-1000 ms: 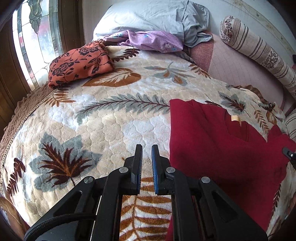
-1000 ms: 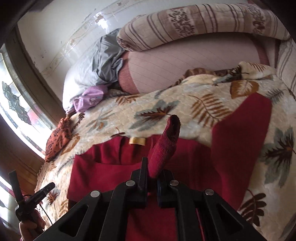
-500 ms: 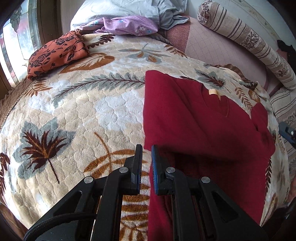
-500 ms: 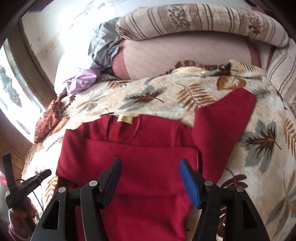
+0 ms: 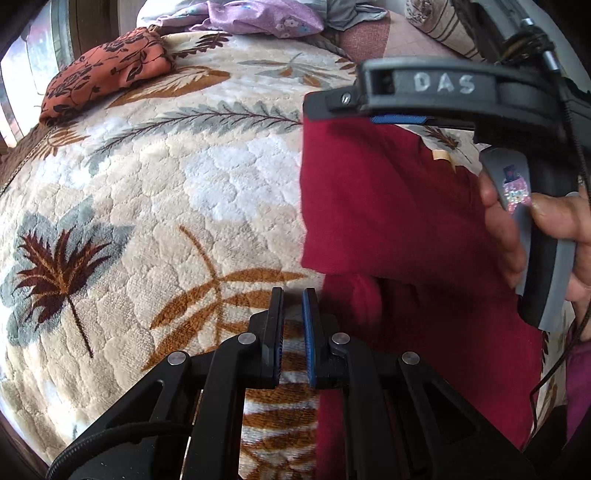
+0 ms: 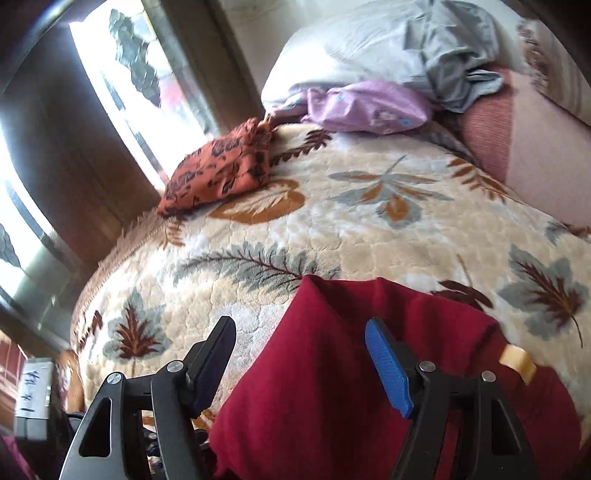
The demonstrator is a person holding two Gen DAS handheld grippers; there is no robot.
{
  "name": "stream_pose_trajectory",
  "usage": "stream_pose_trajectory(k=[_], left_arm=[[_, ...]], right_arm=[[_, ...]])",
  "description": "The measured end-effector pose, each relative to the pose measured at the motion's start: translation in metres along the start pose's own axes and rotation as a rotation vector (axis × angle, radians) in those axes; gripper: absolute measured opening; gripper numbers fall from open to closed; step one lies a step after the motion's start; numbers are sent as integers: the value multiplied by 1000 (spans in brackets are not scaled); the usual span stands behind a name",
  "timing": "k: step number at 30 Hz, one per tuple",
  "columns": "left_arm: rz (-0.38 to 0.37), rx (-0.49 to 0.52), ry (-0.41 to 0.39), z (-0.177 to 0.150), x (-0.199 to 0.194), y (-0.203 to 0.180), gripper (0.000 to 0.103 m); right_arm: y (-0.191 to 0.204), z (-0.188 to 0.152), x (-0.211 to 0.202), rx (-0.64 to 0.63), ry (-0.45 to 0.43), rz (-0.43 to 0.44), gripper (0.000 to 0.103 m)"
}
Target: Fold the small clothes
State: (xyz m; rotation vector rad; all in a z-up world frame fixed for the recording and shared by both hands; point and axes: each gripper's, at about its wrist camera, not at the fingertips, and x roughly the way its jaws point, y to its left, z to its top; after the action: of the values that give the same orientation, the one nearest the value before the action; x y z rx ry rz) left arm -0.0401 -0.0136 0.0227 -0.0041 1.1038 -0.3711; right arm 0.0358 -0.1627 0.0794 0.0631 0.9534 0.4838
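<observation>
A dark red shirt (image 5: 388, 203), partly folded, lies flat on the leaf-patterned blanket (image 5: 147, 203), its tan neck label (image 5: 441, 155) up. My left gripper (image 5: 291, 293) is shut with nothing in it, just above the shirt's left edge near the hem. My right gripper (image 6: 301, 328) hangs over the shirt's (image 6: 332, 387) far left corner; its jaws are opening, the cloth lies below and between them, and the pads do not press it. In the left wrist view one of its fingers (image 5: 369, 96) shows side on, with a hand (image 5: 517, 229) on the handle.
A folded orange floral cloth (image 6: 221, 173) sits at the blanket's far left by the window (image 6: 122, 92). A purple garment (image 6: 369, 107) and a grey-white pillow (image 6: 369, 44) lie at the head of the bed, with a striped bolster (image 5: 436, 22) on the right.
My right gripper let go of the red sleeve, opened wide and swung left to the shirt's far left corner. My left gripper sank towards the shirt's left edge, still shut.
</observation>
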Motion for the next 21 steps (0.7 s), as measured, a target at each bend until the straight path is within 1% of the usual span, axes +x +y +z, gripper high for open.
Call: stream_pose_trajectory(k=[2, 3, 4, 5, 7, 9, 10, 12, 13, 14, 15, 16, 17, 18, 21], left_arm=[[-26, -11, 4, 1, -1, 5, 7], [-35, -15, 4, 1, -4, 7, 7], [-47, -15, -4, 2, -8, 8, 7], [-59, -14, -17, 2, -13, 9, 7], [-99, -6, -49, 4, -26, 10, 7], [-147, 20, -70, 4, -35, 5, 7], [-169, 39, -67, 4, -35, 0, 7], [-214, 75, -38, 0, -32, -12, 7], [-223, 95, -20, -2, -29, -18, 7], [-221, 116, -8, -5, -26, -24, 7], [-199, 134, -4, -6, -23, -28, 7], [-160, 139, -3, -6, -18, -30, 7], [-128, 135, 3, -6, -14, -30, 7], [-117, 121, 15, -5, -10, -28, 7], [-107, 77, 39, -2, -3, -19, 7]], right_arm=[[5, -1, 29, -64, 79, -31, 69], [6, -4, 40, -87, 117, -44, 52], [6, -8, 46, -101, 138, -51, 32], [6, -10, 47, -101, 140, -46, 27], [1, -10, 40, -69, 101, -8, 12], [-4, -4, 32, -34, 67, 15, 10], [-4, 1, 27, -18, 44, 27, 9], [-2, 12, 25, -9, 3, 35, 8], [-2, 17, 28, -4, -6, 31, 8], [-2, 20, 31, 9, -9, 33, 8], [-1, 23, 37, 21, -9, 40, 8], [-1, 24, 43, 29, -10, 42, 8], [1, 24, 52, 32, -6, 44, 8], [1, 23, 60, 34, 4, 45, 8], [-4, 15, 69, 66, 32, 44, 8]])
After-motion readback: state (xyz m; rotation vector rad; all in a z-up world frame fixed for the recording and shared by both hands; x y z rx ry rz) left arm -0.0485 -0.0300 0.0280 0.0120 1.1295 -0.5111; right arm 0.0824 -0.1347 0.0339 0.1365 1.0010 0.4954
